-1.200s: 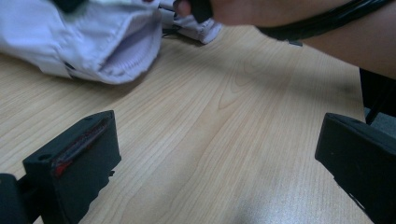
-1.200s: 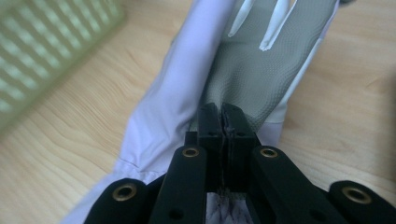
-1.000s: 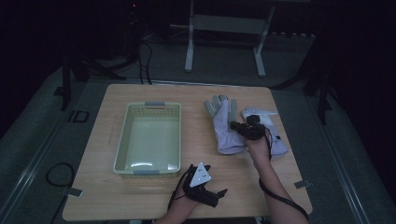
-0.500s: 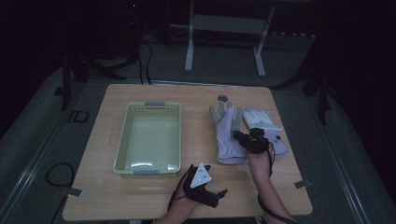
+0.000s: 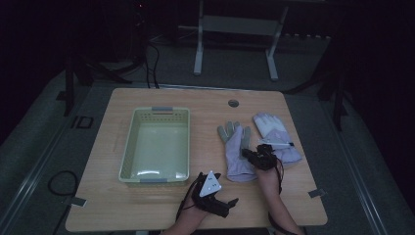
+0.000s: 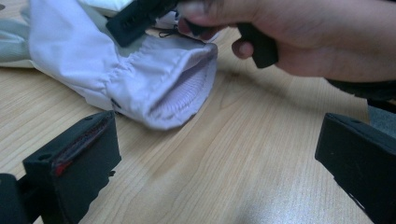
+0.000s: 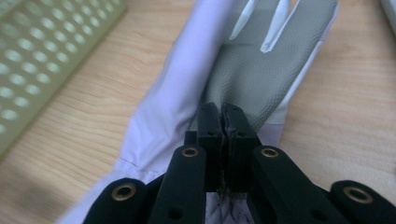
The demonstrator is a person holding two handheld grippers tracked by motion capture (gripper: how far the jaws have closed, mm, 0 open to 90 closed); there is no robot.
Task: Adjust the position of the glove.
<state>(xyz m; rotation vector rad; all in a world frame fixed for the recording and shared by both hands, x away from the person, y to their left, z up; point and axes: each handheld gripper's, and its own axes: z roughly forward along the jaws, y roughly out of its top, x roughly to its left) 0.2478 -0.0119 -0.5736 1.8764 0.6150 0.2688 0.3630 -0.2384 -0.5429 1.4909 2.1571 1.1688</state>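
Right gripper (image 5: pixel 250 155) jaws pressed together over glove (image 5: pixel 237 152) mid-frame; left gripper (image 5: pixel 222 203) jaws apart, bottom centre.

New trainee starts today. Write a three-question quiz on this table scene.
1. True or false: the right hand-held gripper has its jaws pressed together over the near glove.
2. How many gloves lie on the table?
3. The green basket holds: A) a glove, B) nothing, C) a gripper.

Key: 1 true; 2 two, the near glove and the far glove; 3 B. The left hand-held gripper is open above bare wood.
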